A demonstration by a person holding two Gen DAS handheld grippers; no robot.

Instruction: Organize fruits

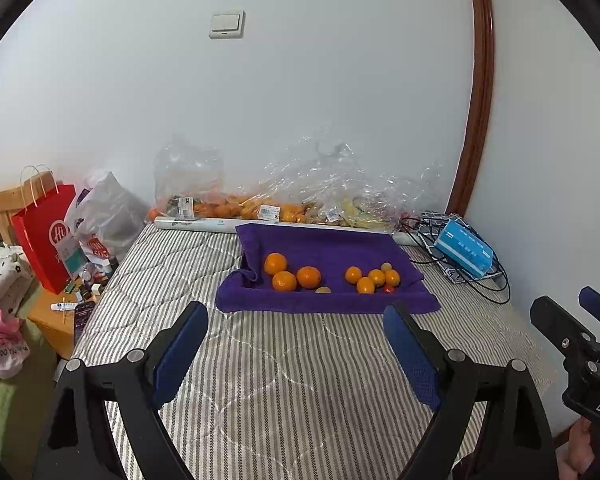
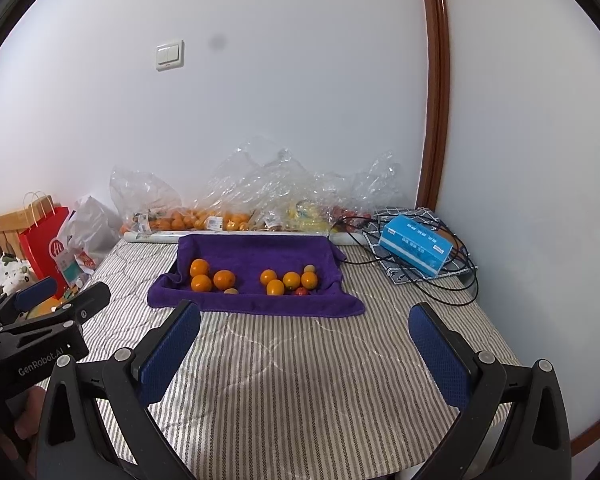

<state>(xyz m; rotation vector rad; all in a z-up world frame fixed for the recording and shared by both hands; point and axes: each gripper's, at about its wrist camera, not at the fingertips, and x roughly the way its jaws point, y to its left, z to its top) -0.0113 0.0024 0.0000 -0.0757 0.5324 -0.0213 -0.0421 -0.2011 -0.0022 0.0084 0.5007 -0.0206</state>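
- On the striped bed point(image 1: 284, 360), a purple towel point(image 1: 332, 248) is lying with raised edges, acting as a tray.
- 3 oranges point(image 1: 285, 281) are sitting left on it, 4 smaller ones point(image 1: 365, 285) right, plus a red fruit point(image 1: 388, 289).
- Clear bags point(image 1: 260, 204) behind are holding more oranges.
- Left gripper point(image 1: 296, 356) and right gripper point(image 2: 304, 356) are both hanging wide open, gripping nothing.
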